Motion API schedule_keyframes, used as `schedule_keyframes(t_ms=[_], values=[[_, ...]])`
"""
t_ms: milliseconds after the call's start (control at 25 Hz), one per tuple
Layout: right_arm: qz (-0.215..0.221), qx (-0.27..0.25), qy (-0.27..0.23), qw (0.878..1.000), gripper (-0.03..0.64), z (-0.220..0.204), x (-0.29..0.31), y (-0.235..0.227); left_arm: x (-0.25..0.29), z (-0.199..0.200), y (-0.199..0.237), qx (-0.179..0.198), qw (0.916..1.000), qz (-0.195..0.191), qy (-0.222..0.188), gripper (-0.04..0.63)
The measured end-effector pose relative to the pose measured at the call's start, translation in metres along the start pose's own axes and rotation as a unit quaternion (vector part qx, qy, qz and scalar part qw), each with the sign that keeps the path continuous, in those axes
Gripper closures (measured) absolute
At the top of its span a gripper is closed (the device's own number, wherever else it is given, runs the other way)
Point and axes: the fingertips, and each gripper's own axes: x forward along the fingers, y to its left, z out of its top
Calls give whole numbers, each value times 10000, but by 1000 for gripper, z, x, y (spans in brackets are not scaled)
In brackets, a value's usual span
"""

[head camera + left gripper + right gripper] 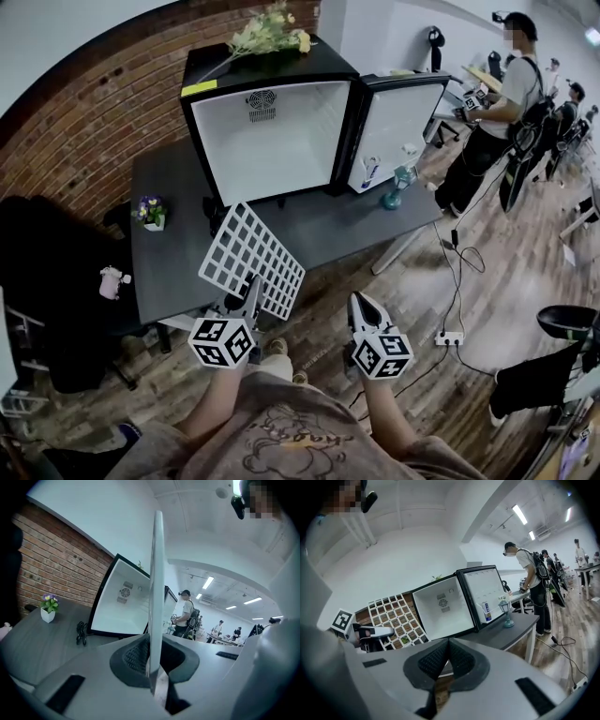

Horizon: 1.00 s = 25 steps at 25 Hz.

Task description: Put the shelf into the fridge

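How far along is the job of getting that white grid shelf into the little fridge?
Done: the fridge has its door open, and its inside is bare. In hand: the left gripper is shut on the edge of the shelf, short of the fridge. Left: carrying it over and sliding it in. The right gripper is shut, empty.
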Motion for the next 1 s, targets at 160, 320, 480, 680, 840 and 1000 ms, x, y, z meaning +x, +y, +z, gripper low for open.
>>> schedule_keyframes(t_ms=[160,320,480,680,840,1000], values=[[16,9,43,10000,618,1,14,-8,16,6,5,-61,10000,2,-42,549],[2,-13,61,10000,618,8,33,-20,38,15,12,-98,9999,-7,-114,548],[48,-66,95,9999,618,18,59,-28,63,23,20,-169,9997,-25,-160,548],[153,-129,226,9995,618,26,99,-34,96,31,37,-336,9993,28,-162,548],[188,-161,328,9992,617,38,132,-45,125,40,51,-379,9992,98,-120,548],[200,-208,371,9989,617,55,162,-54,151,53,66,-429,9989,158,-94,548]])
